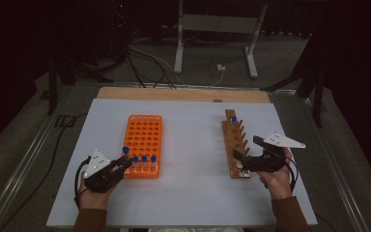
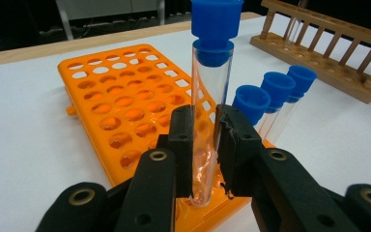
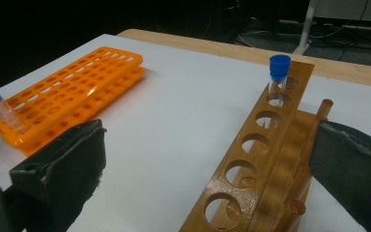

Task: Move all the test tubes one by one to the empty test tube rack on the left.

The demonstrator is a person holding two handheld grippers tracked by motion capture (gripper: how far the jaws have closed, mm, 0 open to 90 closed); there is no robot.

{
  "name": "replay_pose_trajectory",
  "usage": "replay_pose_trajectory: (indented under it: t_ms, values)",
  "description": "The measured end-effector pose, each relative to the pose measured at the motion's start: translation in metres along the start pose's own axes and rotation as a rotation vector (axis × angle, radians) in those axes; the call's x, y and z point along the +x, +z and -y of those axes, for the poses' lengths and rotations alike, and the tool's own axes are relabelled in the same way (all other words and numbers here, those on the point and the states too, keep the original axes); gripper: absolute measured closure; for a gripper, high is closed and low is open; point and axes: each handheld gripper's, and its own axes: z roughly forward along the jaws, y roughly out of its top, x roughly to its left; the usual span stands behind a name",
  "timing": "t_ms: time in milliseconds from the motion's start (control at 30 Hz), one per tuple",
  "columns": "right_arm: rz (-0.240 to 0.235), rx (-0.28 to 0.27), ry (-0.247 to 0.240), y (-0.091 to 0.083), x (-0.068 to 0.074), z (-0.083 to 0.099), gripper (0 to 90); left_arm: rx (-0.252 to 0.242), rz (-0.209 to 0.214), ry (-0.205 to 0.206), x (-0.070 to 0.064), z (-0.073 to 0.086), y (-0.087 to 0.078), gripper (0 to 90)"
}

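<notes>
The left gripper (image 2: pixel 204 145) clamps the clear, blue-capped test tube (image 2: pixel 208 104) mid-body above the orange plastic rack (image 2: pixel 111 104); the tube appears light, rigid, slippery, fragile; the right gripper (image 3: pixel 198 169) stands open.

Left gripper (image 2: pixel 204 159) near-side, jaws pinched tight; right gripper (image 3: pixel 207 164) opposite, jaws spread wide.

Premises present as a laboratory or test room. Evidence: an orange tube rack (image 1: pixel 143 146) and a wooden tube rack (image 1: pixel 235 143) with blue-capped test tubes (image 2: pixel 276 104) on a white tabletop (image 1: pixel 193 183). Surroundings are dark, with loose cables (image 1: pixel 147 60) on the floor and a metal stand (image 1: pixel 217 34) behind.
</notes>
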Motion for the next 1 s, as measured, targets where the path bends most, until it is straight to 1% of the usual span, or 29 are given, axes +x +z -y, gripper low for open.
replay_pose_trajectory:
  t_ms: [67,133,200,367,433,467,567,633,667,767,867,933,1000]
  values:
    - [-0.001,0.000,0.000,0.000,0.000,0.000,0.0,0.002,-0.003,0.003,0.000,0.001,-0.001,78.0]
    - [-0.002,0.000,0.001,0.000,0.000,0.000,0.0,0.021,-0.012,0.010,0.000,0.002,0.000,78.0]
    - [-0.003,-0.001,0.001,0.000,0.000,0.000,0.0,0.040,-0.012,0.016,0.000,0.004,0.002,78.0]
    - [-0.007,0.000,0.000,0.000,0.001,0.000,0.0,0.110,-0.018,0.042,-0.002,0.007,0.011,78.0]
    - [-0.008,0.001,0.000,0.000,0.001,0.001,0.0,0.152,-0.022,0.060,-0.003,0.009,0.015,78.0]
    - [-0.009,0.002,0.001,0.001,0.001,0.001,0.0,0.164,-0.021,0.069,-0.003,0.009,0.016,78.1]
    - [-0.011,0.003,0.000,0.000,0.001,0.001,0.0,0.189,-0.027,0.077,-0.004,0.009,0.018,78.3]
    - [-0.012,0.002,0.000,0.000,0.001,0.001,0.0,0.218,-0.035,0.092,-0.004,0.011,0.021,78.4]
    - [-0.013,0.001,0.000,0.000,0.001,0.001,0.0,0.213,-0.029,0.079,-0.003,0.012,0.021,78.4]
    - [-0.013,0.003,-0.002,0.000,0.001,0.001,0.0,0.219,-0.031,0.078,-0.003,0.011,0.021,78.5]
    - [-0.014,0.005,-0.002,0.002,0.001,0.002,0.0,0.215,-0.028,0.069,-0.003,0.012,0.021,78.3]
    - [-0.015,0.007,-0.003,0.002,0.002,0.002,0.0,0.211,-0.025,0.056,-0.002,0.012,0.021,77.8]
    - [-0.016,0.008,-0.004,0.002,0.002,0.002,0.0,0.200,-0.011,0.044,-0.001,0.013,0.020,76.3]
